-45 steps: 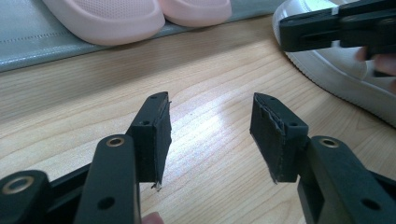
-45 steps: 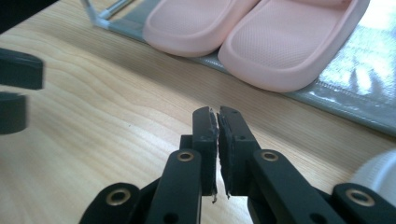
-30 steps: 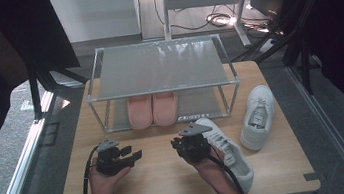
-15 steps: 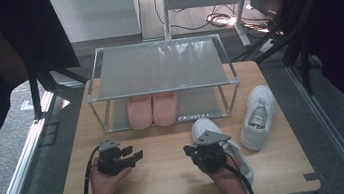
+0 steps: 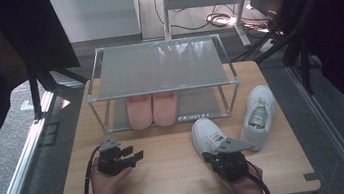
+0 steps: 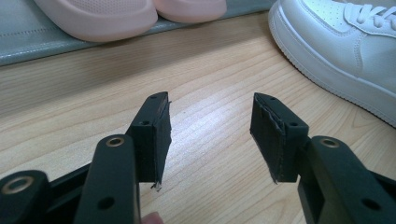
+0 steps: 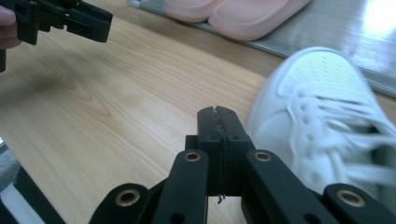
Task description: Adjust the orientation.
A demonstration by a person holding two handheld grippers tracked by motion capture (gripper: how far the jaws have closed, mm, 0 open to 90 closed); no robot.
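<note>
The work in hand looks like tidying shoes onto the metal rack point(image 5: 158, 68), and the grasp is not yet made. In front of the rack's left half, the left tool point(image 5: 128, 157) rests on the pale wood-grain worktop point(image 5: 170, 173) with jaws spread and nothing between them. Under the rack sit soft, rounded pink slippers point(image 5: 152, 109). In front of the rack's right end, the right tool point(image 7: 218, 126) has just pressed its jaws together, empty, beside the smooth white laced sneaker point(image 5: 208, 136) (its mate point(image 5: 259, 115) lies further right). Next, I judge, it must reopen and pinch the sneaker's collar.
</note>
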